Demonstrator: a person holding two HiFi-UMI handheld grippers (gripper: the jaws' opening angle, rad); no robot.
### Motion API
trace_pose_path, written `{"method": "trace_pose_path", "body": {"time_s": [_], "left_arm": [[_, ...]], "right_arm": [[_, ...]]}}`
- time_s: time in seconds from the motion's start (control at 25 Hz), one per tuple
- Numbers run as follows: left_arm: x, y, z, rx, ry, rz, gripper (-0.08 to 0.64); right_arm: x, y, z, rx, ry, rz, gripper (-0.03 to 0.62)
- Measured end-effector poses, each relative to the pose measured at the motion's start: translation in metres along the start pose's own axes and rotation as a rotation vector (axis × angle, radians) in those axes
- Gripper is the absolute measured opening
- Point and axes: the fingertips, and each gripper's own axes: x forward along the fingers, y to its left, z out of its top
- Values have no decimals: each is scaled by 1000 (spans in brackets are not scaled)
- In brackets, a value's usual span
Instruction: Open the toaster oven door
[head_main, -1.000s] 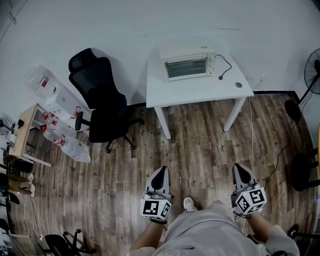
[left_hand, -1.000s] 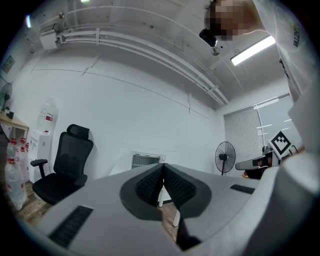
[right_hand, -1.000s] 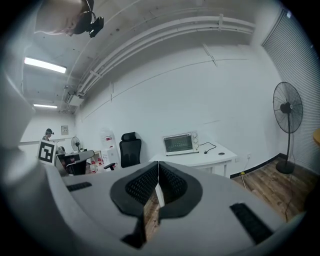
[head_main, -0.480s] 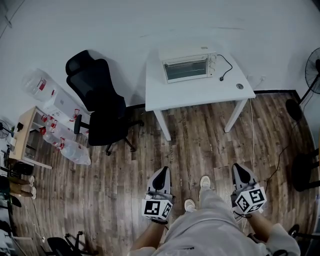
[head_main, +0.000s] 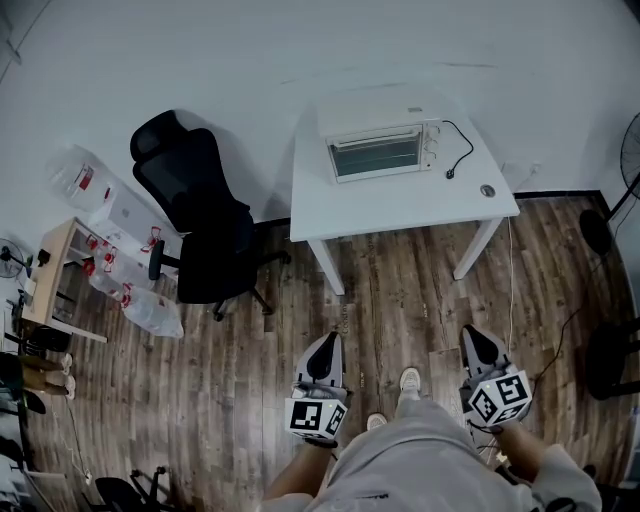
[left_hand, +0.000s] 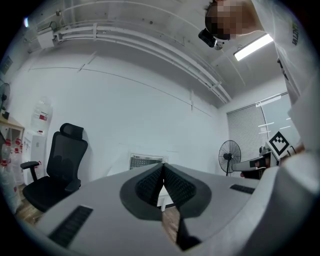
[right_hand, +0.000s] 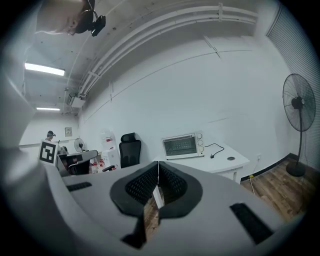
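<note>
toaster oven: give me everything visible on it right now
The toaster oven is a white, boxy unit. A glass door fills most of its front and is shut, with a wire rack faintly visible behind it. Round knobs stack at the front's right end. It stands upright at the back of the white table, near the wall. A black cord loops from its right side, its end lying on the tabletop. Nothing else touches it.

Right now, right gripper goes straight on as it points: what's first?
For the right gripper the way looks free over the floor, then probably the white table, its front edge left of the toaster oven. Depth unclear.
</note>
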Motion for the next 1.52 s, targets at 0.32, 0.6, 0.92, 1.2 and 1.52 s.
{"method": "trace_pose_path", "body": {"time_s": [0.32,0.6,0.92,1.2,1.52], "left_arm": [[65,3,-1,1,4,16,8],[115,-1,-2,4,6,41,8],[145,-4,-4,3,0,95,8],[150,3,-3,17,9,118,8],[173,30,-8,10,10,114,8]], "right_arm": [[47,-43,21,6,4,21,17],[80,-82,32,9,20,46,17],[108,-113,35,22,35,86,17],[126,-116,35,36,42,109,17],[157,-117,38,36,44,106,17]]}}
